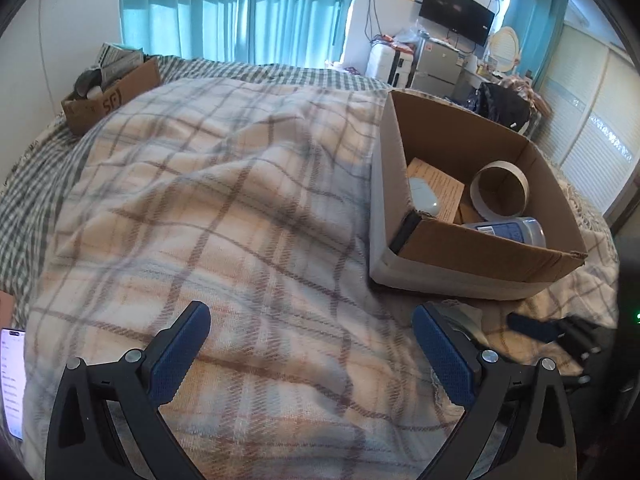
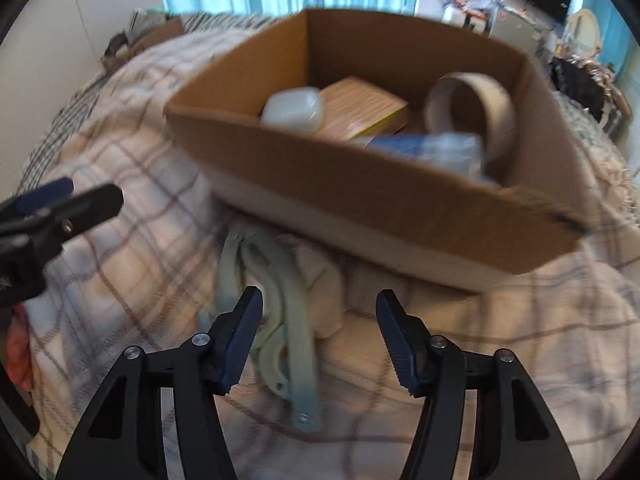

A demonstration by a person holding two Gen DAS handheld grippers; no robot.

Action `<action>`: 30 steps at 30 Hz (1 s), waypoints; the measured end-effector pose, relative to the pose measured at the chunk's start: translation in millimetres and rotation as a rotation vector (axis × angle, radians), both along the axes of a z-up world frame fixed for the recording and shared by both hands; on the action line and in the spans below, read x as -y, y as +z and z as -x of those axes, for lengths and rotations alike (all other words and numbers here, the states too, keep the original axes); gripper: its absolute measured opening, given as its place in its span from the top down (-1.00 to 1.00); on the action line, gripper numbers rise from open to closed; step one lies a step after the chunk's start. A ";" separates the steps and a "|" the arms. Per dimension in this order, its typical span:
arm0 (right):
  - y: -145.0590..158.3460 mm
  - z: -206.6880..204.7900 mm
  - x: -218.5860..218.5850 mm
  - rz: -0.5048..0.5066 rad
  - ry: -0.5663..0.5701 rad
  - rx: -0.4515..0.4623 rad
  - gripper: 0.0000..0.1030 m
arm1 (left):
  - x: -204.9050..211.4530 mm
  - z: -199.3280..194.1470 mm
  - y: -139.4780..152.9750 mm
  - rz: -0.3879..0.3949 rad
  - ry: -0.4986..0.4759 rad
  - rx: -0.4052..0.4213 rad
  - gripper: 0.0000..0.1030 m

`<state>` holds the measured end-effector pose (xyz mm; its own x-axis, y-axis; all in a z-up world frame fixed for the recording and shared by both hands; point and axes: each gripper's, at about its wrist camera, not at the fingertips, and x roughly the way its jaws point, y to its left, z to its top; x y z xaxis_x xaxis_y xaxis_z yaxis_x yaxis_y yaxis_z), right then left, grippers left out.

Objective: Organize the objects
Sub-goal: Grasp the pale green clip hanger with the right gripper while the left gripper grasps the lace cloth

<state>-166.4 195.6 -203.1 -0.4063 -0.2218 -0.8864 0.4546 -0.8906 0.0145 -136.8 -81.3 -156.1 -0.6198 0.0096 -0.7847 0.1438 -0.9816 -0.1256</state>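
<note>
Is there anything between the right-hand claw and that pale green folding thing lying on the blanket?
Nothing visible. The right gripper is open just above the pale green folding item, which lies bare on the plaid blanket in front of the cardboard box. The left gripper is off to the side.

Window daylight (right view motion-blurred)

The blanket [image 1: 240,200] is cream with brown and grey-blue plaid; the sheet [image 1: 24,200] beyond it is grey-and-white check. The cardboard box [image 2: 360,188] is brown with a whitish base band; before it lies a pale mint-green hanger [image 2: 288,320]. Curtains [image 1: 240,4] are turquoise; fingers [image 1: 180,354] carry blue pads.
</note>
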 end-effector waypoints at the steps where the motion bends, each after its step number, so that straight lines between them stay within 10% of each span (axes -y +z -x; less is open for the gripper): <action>1: -6.5 0.8 3.2 -0.007 0.006 0.018 -0.13 | 0.8 -0.4 -0.5 -0.007 -0.001 0.000 -1.00; 6: -11.1 -7.8 5.2 0.016 0.016 0.056 0.47 | 3.7 -2.5 -2.2 -0.035 0.002 0.002 -1.00; 12: 21.9 -38.1 -14.5 0.042 0.016 -0.010 0.76 | 0.8 -4.9 -3.8 -0.030 -0.005 0.003 -1.00; 30: 97.2 -56.3 -100.0 0.053 -0.062 -0.253 0.83 | -87.2 12.2 -12.2 0.014 -0.159 0.093 -0.97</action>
<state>-110.1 295.6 -105.9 -0.6274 -0.2329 -0.7430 0.3946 -0.9177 -0.0455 -149.0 5.9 -168.4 -0.5363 0.0909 -0.8391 -0.0032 -0.9944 -0.1057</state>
